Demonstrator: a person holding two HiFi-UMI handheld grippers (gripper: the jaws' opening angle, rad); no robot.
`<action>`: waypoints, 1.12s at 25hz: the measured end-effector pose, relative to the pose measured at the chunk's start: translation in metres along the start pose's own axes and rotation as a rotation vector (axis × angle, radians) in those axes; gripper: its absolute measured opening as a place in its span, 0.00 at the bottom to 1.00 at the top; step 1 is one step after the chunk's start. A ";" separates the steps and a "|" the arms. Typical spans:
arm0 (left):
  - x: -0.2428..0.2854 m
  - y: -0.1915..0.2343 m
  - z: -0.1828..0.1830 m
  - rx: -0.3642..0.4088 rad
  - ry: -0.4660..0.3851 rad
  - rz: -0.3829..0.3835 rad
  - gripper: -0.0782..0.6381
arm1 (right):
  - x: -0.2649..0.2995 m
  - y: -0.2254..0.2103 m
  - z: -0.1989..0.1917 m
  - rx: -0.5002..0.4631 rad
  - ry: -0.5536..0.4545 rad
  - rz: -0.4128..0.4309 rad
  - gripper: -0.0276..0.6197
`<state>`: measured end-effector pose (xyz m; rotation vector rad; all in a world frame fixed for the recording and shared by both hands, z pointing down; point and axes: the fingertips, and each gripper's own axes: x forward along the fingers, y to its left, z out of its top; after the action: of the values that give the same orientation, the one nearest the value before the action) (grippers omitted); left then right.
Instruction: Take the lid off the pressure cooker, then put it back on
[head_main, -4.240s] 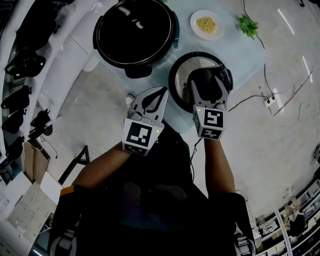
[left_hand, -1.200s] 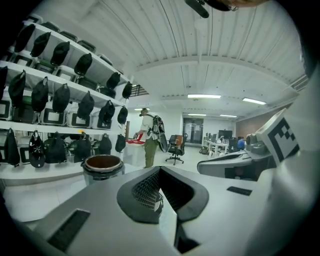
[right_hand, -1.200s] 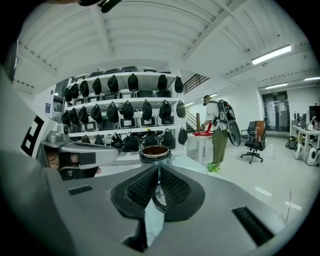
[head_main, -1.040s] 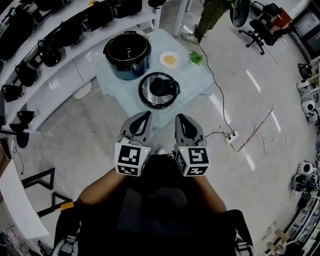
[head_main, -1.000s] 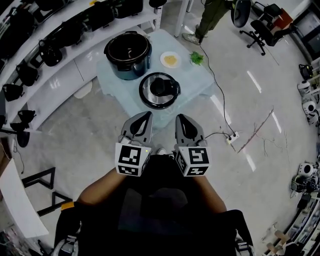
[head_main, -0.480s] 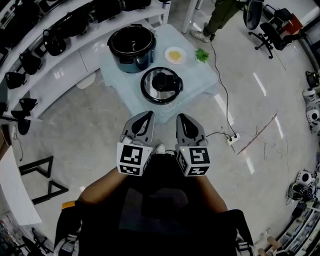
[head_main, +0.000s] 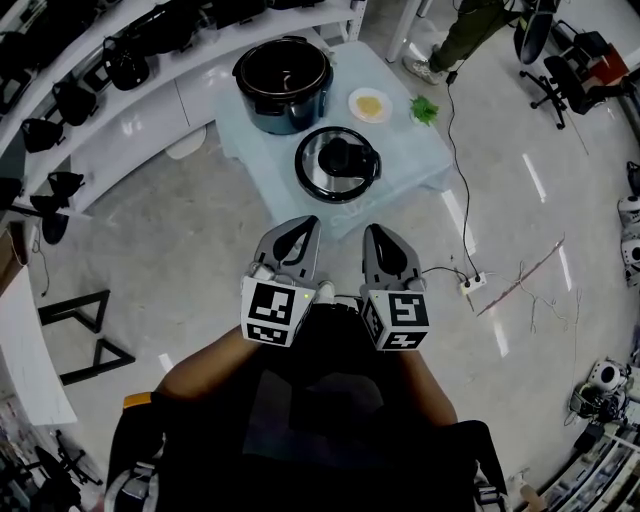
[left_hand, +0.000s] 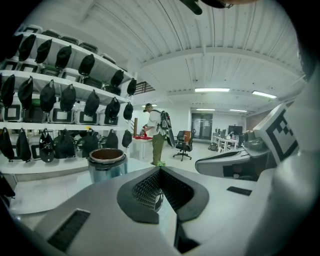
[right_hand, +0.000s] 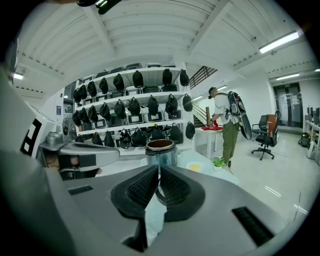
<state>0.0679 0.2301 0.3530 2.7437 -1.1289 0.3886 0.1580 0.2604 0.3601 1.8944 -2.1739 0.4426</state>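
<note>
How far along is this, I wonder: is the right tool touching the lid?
Apart. The head view shows the right tool over the floor, well short of the table where the lid lies.

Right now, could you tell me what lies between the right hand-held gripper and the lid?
In the head view, only the table's bare near edge lies between right hand-held gripper and lid.

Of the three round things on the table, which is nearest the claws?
The lid, flat with a black knob: it lies in front, while the open cooker pot and small plate stand farther back.
</note>
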 end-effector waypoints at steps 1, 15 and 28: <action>0.000 0.000 0.000 0.001 0.001 0.002 0.12 | 0.001 0.000 0.000 0.000 0.001 0.003 0.09; 0.012 -0.002 0.003 0.016 0.016 0.022 0.12 | 0.012 -0.010 -0.002 0.005 0.008 0.032 0.09; 0.029 -0.008 0.003 0.010 0.027 0.048 0.12 | 0.024 -0.028 -0.006 0.008 0.023 0.057 0.09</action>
<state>0.0940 0.2158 0.3586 2.7161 -1.1909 0.4370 0.1817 0.2375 0.3766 1.8256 -2.2195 0.4811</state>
